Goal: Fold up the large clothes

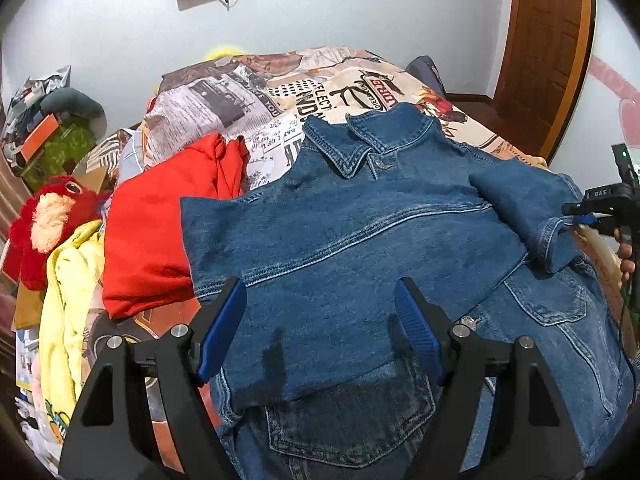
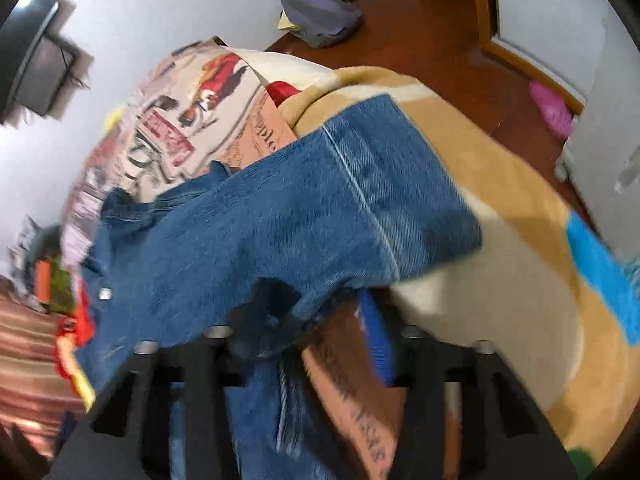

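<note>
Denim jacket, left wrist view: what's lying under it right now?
Under the denim jacket lie the newspaper-print bedspread and, at its left edge, a red garment. The jacket overlaps that garment's right side. Anything beneath the jacket's middle is hidden.

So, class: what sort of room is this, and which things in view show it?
Most likely a bedroom. A bed with a printed bedspread holds a denim jacket and other clothes, a wooden door stands behind, and a red soft toy lies at the side.
</note>
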`<state>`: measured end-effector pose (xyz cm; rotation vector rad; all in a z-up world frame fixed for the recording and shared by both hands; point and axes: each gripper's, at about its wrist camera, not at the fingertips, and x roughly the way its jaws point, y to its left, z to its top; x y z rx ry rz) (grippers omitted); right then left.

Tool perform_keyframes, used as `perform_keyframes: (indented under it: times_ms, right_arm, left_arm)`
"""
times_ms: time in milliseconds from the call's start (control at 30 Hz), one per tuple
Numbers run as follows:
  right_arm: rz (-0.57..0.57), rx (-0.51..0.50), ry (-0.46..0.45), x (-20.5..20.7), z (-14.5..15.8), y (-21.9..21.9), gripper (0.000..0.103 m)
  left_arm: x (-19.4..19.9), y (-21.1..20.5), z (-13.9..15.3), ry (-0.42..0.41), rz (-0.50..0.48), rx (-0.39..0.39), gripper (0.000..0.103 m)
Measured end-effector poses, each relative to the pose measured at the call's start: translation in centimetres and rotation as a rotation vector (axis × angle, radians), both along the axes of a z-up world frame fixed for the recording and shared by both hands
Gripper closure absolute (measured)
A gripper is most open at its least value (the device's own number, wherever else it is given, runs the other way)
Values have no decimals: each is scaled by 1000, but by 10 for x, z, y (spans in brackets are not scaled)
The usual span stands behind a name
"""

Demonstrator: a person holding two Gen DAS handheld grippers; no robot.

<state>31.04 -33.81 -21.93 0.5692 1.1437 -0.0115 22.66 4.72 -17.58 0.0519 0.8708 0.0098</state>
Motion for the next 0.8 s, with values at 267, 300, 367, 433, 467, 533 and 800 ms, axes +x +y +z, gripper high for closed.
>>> perform_keyframes:
  times_ms: [267, 300, 367, 433, 467, 533, 800]
  right_arm:
    - [126, -89, -208, -13, 79, 42, 97]
    - [142, -73, -231, -14, 90, 49, 97]
    - [191, -38, -300, -20, 121, 68, 97]
    - [256, -5, -371, -27, 149, 94, 98]
    - [291, 9, -404, -30, 161, 111, 98]
    - [371, 32, -459, -36, 184, 150, 98]
    - [713, 43, -390, -52, 162, 302, 95]
  left_arm:
    - [-11, 17, 11, -38, 18, -7, 27]
    - [-14, 20, 14, -48, 25, -10, 27]
    - [-19, 27, 19, -66, 37, -14, 27]
    - [-27, 36, 27, -90, 54, -18, 27]
    - [-30, 40, 30, -99, 62, -19, 27]
    - [-39, 49, 38, -118, 82, -25, 27]
    - [-70, 89, 55, -149, 168, -39, 26]
